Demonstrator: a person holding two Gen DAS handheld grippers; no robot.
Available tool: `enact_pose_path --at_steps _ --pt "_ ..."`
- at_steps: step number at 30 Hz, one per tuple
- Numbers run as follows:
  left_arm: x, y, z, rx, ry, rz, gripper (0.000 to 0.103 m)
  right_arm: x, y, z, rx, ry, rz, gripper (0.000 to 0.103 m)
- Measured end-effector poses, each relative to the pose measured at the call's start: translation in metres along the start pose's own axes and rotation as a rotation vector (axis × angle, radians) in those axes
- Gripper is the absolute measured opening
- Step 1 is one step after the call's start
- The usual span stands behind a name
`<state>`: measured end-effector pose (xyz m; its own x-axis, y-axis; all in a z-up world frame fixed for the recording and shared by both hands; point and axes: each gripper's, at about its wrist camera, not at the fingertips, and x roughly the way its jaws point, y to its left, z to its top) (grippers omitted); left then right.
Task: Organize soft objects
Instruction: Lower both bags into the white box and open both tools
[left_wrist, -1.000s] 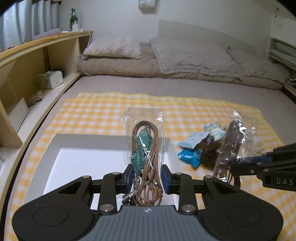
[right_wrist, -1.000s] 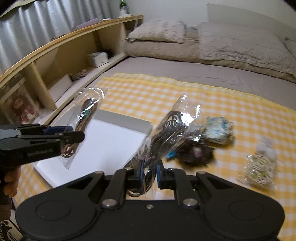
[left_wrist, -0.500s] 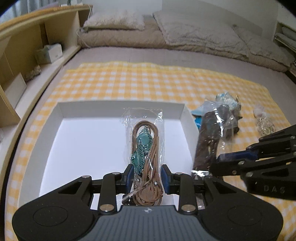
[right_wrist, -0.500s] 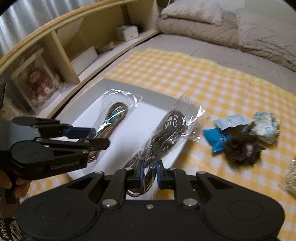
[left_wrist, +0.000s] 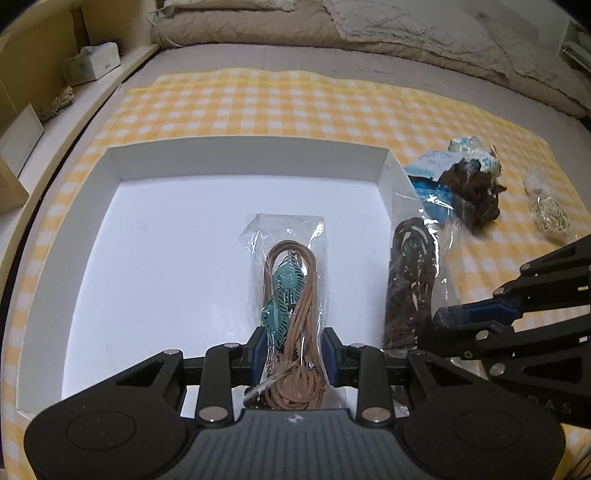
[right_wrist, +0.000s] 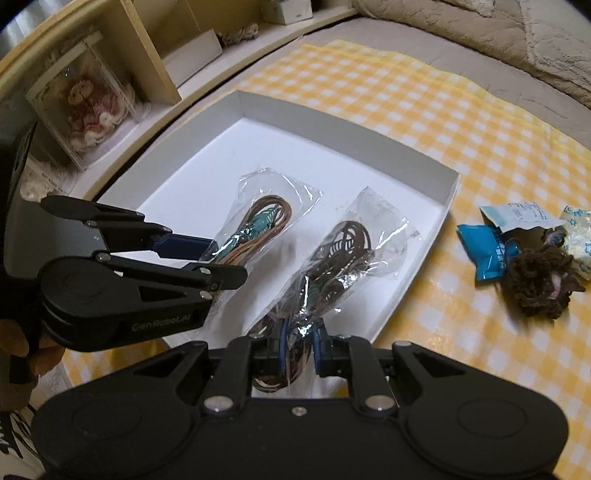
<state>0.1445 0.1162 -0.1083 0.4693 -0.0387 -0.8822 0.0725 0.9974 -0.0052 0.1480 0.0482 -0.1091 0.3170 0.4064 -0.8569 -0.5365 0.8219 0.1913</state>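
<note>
My left gripper (left_wrist: 293, 349) is shut on a clear bag of tan cord with teal leaf charms (left_wrist: 290, 291) and holds it over the white shallow box (left_wrist: 243, 157). That bag also shows in the right wrist view (right_wrist: 258, 229). My right gripper (right_wrist: 298, 347) is shut on a clear bag of dark brown cord (right_wrist: 340, 258), held over the box's right side (right_wrist: 448, 192); the bag also shows in the left wrist view (left_wrist: 412, 280). Both bags hang low over the box floor; whether they touch it I cannot tell.
On the yellow checked cloth (left_wrist: 295, 103) right of the box lie a blue packet (right_wrist: 487, 251), a dark brown yarn ball (right_wrist: 539, 280), a pale blue patterned bundle (left_wrist: 472, 147) and a bagged pale item (left_wrist: 546, 210). Wooden shelves (right_wrist: 147, 48) stand left; pillows at the back.
Both grippers have moved forward and down over the white box, each carrying its bag. The right gripper's bag went from beside the box to over its right side.
</note>
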Motion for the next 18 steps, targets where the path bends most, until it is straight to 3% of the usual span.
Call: enact_pose_path --at_steps 4,7,10,18 --pt "0.001 0.001 -0.001 -0.017 0.009 -0.009 0.037 0.000 -0.001 -0.003 -0.012 0.012 -0.015 0.019" --pt "0.000 0.000 -0.002 -0.031 0.013 -0.010 0.047 -0.003 0.000 -0.003 -0.018 -0.010 -0.043 0.040" --pt "-0.002 0.000 -0.003 -0.039 0.019 -0.013 0.056 -0.008 0.000 -0.003 -0.031 -0.021 -0.040 0.041" --pt "-0.007 -0.003 -0.006 -0.026 0.018 -0.008 0.058 -0.018 -0.001 -0.010 -0.037 -0.021 -0.051 0.042"
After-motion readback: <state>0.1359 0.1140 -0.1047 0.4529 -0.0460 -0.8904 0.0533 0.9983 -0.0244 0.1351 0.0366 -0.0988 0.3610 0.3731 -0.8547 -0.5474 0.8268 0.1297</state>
